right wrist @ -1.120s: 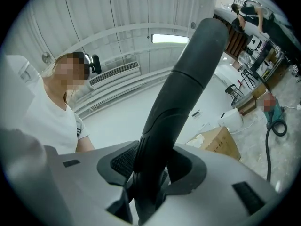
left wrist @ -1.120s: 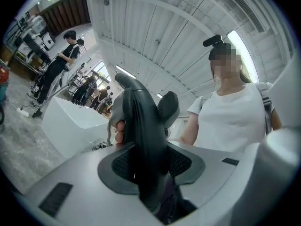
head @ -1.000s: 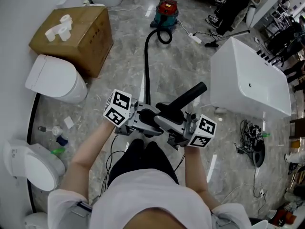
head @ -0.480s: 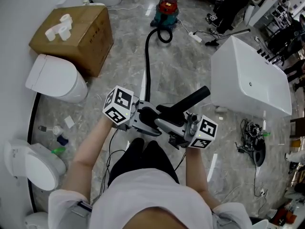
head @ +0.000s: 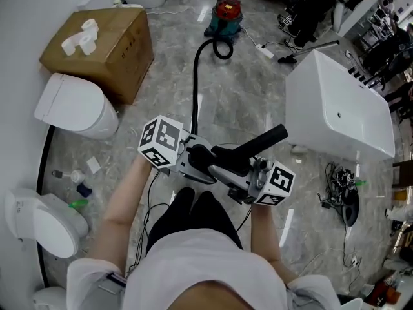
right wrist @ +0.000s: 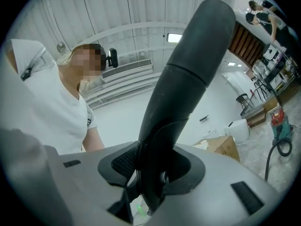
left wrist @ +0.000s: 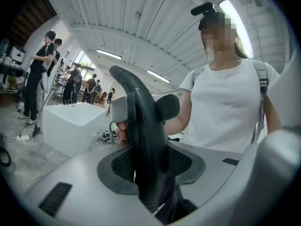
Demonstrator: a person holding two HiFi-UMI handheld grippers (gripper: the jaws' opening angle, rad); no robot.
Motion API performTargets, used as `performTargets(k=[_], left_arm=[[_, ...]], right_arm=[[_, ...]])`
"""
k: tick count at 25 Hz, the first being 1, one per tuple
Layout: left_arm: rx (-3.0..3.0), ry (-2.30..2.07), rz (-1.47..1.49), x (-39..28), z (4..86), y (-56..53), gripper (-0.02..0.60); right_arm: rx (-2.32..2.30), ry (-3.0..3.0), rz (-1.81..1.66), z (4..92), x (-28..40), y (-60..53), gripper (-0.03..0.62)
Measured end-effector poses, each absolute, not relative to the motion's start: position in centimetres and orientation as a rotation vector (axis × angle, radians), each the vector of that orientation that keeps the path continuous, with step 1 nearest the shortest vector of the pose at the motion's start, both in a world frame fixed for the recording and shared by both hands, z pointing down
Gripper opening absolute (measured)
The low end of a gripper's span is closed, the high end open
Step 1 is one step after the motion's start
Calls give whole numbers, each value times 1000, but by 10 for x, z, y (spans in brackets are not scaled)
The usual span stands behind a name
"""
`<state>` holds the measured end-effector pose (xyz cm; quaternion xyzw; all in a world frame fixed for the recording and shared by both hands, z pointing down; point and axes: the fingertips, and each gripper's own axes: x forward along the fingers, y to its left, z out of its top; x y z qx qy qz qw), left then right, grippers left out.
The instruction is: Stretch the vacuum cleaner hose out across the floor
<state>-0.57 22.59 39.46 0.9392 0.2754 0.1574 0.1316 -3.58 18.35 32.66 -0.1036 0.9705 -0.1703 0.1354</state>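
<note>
A black vacuum hose (head: 195,89) runs over the marble floor from the red-topped vacuum cleaner (head: 224,15) to me. Its rigid black handle end (head: 253,144) is lifted in front of my body. My left gripper (head: 205,163) and right gripper (head: 227,173) both clamp this handle, close together, and their jaws are closing tighter on it. In the left gripper view the curved handle (left wrist: 141,135) stands between the pads of the left gripper (left wrist: 146,171). In the right gripper view the thick tube (right wrist: 186,93) rises from the right gripper (right wrist: 150,173).
A cardboard box (head: 103,44) and a white toilet (head: 72,105) lie to the left, another toilet (head: 44,226) at lower left. A white bathtub (head: 339,108) stands to the right, with cables (head: 342,196) beside it. A power strip (head: 264,50) lies near the vacuum. People stand at the back.
The handle's free end has swung slightly right and down. The hose on the floor has shifted a little to the left. Both grippers stay clamped on the handle.
</note>
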Motion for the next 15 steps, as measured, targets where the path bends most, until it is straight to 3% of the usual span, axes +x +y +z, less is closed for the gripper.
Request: performTargets(k=[10, 15], left_arm=[[2819, 565, 402, 2, 397, 205, 179], [2772, 208, 113, -24, 386, 156, 178]], right_arm=[[-451, 2825, -423, 327, -12, 178, 160], [-565, 2721, -423, 312, 28, 163, 158]])
